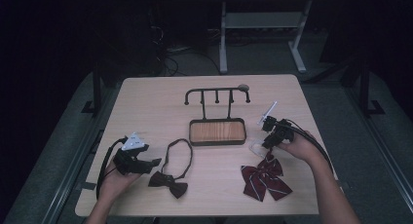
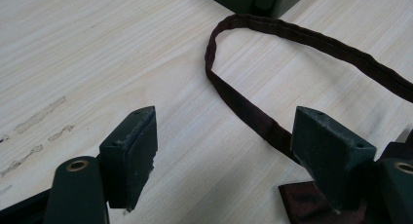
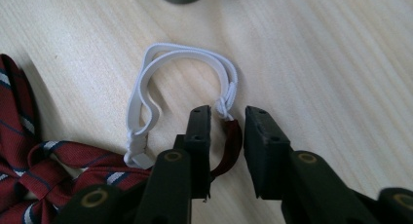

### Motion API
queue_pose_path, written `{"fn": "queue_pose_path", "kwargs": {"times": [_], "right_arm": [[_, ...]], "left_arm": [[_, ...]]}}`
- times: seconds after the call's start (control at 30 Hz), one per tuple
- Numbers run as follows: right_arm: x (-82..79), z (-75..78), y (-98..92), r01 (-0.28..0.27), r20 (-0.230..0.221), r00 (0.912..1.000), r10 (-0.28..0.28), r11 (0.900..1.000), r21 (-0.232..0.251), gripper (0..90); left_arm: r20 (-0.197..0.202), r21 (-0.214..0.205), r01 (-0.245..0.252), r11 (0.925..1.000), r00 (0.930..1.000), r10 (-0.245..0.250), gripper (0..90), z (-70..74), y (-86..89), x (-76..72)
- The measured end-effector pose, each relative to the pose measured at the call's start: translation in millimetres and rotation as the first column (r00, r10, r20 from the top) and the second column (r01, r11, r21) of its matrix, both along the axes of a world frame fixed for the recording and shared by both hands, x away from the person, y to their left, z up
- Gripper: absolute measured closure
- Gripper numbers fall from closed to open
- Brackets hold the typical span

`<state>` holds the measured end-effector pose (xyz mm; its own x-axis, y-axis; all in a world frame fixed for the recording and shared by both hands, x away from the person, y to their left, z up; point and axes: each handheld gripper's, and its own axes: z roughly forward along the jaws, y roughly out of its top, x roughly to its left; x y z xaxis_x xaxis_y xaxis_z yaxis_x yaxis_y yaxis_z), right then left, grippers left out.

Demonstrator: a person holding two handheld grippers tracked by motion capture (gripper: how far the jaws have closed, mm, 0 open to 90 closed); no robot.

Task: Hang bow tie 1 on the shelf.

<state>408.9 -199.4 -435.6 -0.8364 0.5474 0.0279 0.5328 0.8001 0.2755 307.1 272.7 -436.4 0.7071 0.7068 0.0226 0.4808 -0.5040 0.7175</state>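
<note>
1. The striped bow tie (image 3: 39, 170) lies on the surface beside my right gripper (image 3: 228, 124); its dark red strap end (image 3: 233, 141) sits between the jaws, not yet pinched.
2. My left gripper (image 2: 224, 151) waits released over the dark bow tie's strap (image 2: 253, 119), ready for its turn.

Black hook stand (image 1: 217, 118) with wooden tray, mid-table (image 1: 146, 102).

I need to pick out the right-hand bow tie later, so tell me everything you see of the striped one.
The striped bow tie lies flat near the table's front right edge, dark red fabric with thin pale stripes. A white elastic loop curves out from it. The right gripper straddles the dark red tab beside the loop's knot; a gap shows beside the tab.
</note>
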Motion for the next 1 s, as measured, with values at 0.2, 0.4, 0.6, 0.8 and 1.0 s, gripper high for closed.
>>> {"fn": "queue_pose_path", "kwargs": {"times": [0.2, 0.4, 0.6, 0.8, 1.0], "right_arm": [[-0.9, -1.9, 1.9, -0.016, -0.006, 0.9998, 0.016, 0.9996, -0.023, 76.8], [-2.4, -2.2, 4.7, -0.031, 0.009, 0.9995, 0.031, 0.9987, -0.042, 78.8], [-1.7, -3.7, 5.5, -0.034, 0.008, 0.9994, 0.034, 0.9982, -0.049, 80.5], [-2.9, -0.9, 3.5, -0.041, -0.006, 0.9991, 0.041, 0.9987, -0.031, 85.6], [-5.1, 2.3, -0.4, -0.045, -0.020, 0.9988, 0.045, 0.9989, -0.012, 86.7]], "left_arm": [[-0.001, 0.002, 0.001, 1.0000, 1.0000, -0.001, 25.3, 0.4, -0.1, -0.2], [-0.001, 0.005, 0.003, 1.0000, 1.0000, -0.003, 25.3, 0.1, -0.5, -0.2], [-0.001, 0.002, 0.002, 1.0000, 1.0000, -0.002, 25.3, 0.2, -0.2, -0.2], [-0.002, 0.004, 0.004, 1.0000, 1.0000, -0.004, 25.3, 0.0, -0.4, -0.1], [-0.002, 0.005, 0.005, 1.0000, 1.0000, -0.005, 25.3, 0.1, -0.5, -0.2]]}}
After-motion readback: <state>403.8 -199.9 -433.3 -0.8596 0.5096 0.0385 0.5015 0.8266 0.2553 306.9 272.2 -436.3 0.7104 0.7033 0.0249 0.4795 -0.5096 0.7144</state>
